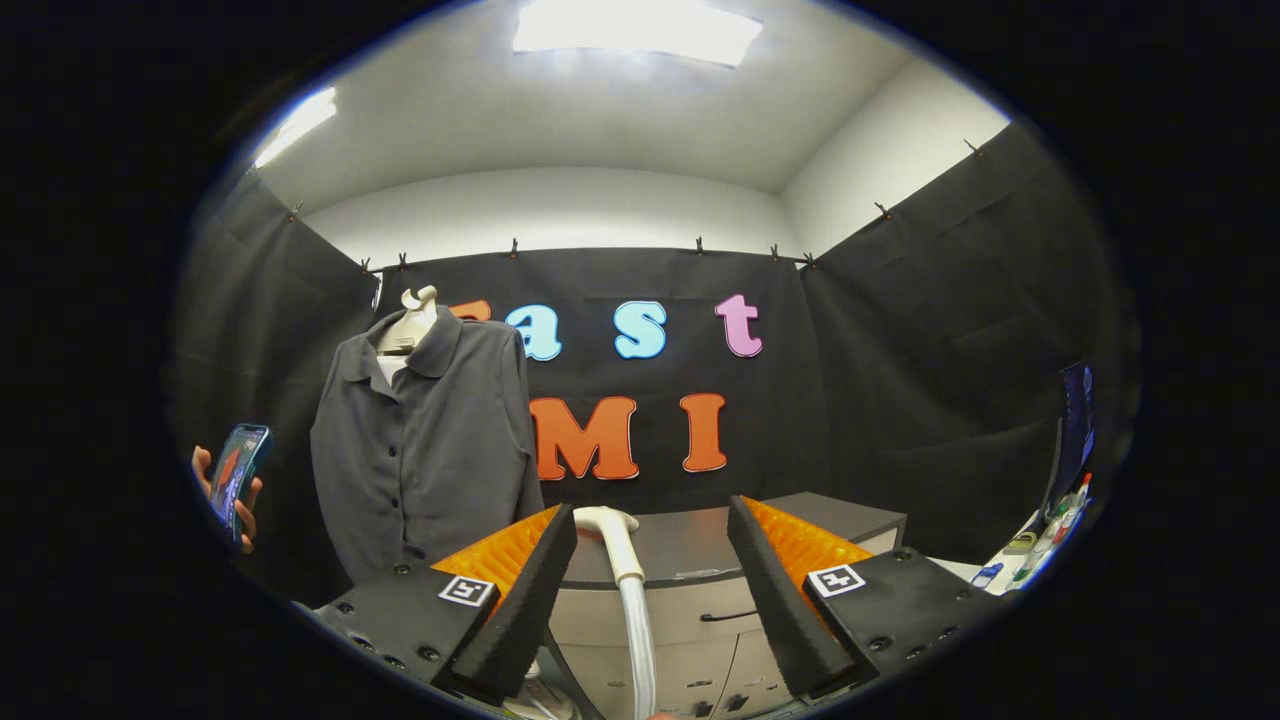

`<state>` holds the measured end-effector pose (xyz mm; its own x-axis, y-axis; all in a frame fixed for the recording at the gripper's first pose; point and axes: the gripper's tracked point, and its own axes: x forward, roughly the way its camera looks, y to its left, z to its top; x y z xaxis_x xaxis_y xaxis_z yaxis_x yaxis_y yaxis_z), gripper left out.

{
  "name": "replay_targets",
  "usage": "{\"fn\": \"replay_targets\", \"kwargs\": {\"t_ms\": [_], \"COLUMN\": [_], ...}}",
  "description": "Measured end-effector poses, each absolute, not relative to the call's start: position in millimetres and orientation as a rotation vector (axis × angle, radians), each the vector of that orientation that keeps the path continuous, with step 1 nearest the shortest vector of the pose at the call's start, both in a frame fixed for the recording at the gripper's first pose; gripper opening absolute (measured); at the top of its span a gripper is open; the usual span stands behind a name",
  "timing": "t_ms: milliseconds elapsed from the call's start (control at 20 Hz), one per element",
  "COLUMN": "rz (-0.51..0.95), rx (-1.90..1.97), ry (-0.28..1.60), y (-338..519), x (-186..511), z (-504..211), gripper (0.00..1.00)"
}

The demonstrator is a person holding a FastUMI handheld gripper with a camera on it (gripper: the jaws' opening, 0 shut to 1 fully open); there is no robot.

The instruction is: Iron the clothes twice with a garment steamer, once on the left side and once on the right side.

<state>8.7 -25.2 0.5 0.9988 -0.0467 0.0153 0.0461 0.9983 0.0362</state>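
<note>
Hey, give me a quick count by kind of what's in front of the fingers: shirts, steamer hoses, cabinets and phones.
Shirts: 1, grey, on a mannequin
Steamer hoses: 1, white, between the open fingers
Cabinets: 1
Phones: 1, in a hand
Total: 4

Grey cabinet [690,560] — phone [238,468] (held up) beside it.

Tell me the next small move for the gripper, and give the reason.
Probably ease the gripper forward and down so its open fingers straddle the white steamer handle, then close. The handle and its hose stand between and just beyond the fingers, not yet touched, in front of the grey cabinet. The grey shirt on its mannequin hangs further off, so the steamer must be picked up first.
</note>
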Motion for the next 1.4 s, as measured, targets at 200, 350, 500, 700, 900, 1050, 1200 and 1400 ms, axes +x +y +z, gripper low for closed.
{"fn": "replay_targets", "kwargs": {"t_ms": [200,350,500,700,900,1050,1200,1400], "rz": [-0.059,-0.059,-0.072,-0.046,0.021,0.015,0.080,0.141], "rx": [0.051,0.068,0.099,0.063,0.102,0.092,0.105,0.057], "ry": [-0.008,-0.003,-0.045,-0.032,-0.014,0.020,0.084,0.117], "y": [-29.1,-27.2,-25.2,-17.2,-1.4,-6.4,13.5,29.8], "x": [11.7,10.3,9.5,15.8,20.6,33.5,47.1,79.8], "z": [-3.0,-4.3,10.4,17.4,25.7,29.2,32.0,36.1], "gripper": [0.98,0.98,0.98,0.98,0.98,0.98,0.98,0.98]}}
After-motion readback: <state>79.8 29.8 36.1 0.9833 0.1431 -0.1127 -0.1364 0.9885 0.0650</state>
